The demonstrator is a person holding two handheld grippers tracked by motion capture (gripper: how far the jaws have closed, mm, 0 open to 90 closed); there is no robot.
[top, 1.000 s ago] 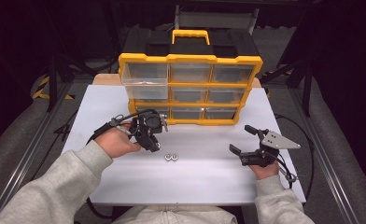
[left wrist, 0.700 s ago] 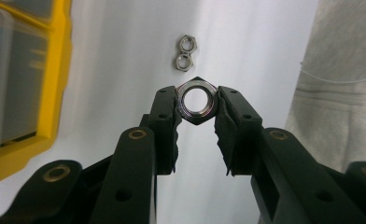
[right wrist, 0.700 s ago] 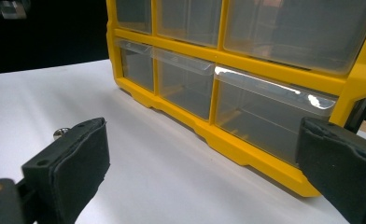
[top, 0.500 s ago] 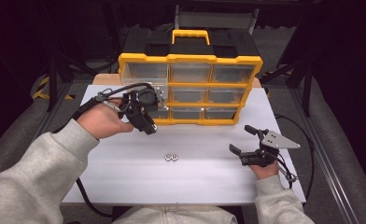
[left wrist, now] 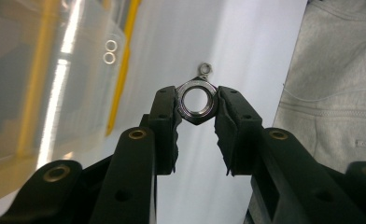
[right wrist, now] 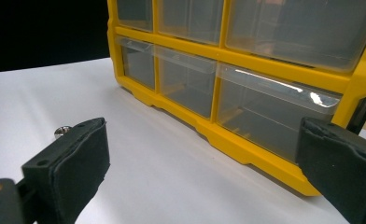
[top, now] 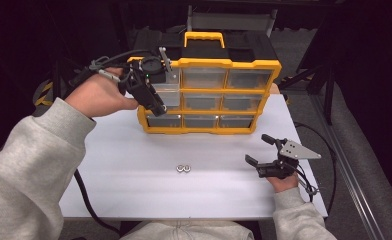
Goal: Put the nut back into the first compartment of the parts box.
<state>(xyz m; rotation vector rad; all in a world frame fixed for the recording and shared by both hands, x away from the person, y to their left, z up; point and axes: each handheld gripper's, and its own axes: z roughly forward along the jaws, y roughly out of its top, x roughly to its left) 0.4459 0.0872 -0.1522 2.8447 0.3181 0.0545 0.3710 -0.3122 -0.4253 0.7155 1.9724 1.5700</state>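
- You are holding the left gripper [top: 153, 98] up in front of the top-left drawer [top: 165, 86] of the yellow organiser [top: 254, 65]; that drawer is standing a little proud of the cabinet face, so this looks like a drop-off into it.
- Its fingers [left wrist: 165, 122] are closing on a steel hex nut [left wrist: 197, 100], pinching it by two opposite sides with the bore facing the camera. Judging by that grip, the flats are giving the pads a firm seat, so the nut should not roll out.
- You are tilting that gripper downward, likely so the nut falls clear into the drawer once the fingers part.
- Two more small nuts [top: 184, 169] are lying touching each other on the white worktop [top: 134, 165], well in front of the organiser; they are probably waiting their turn.
- You are resting the right gripper [top: 264, 155] low on the worktop at the right, its fingers [right wrist: 73, 163] spread wide and holding nothing, pointing toward the organiser's lower drawers, apparently parked out of the way.
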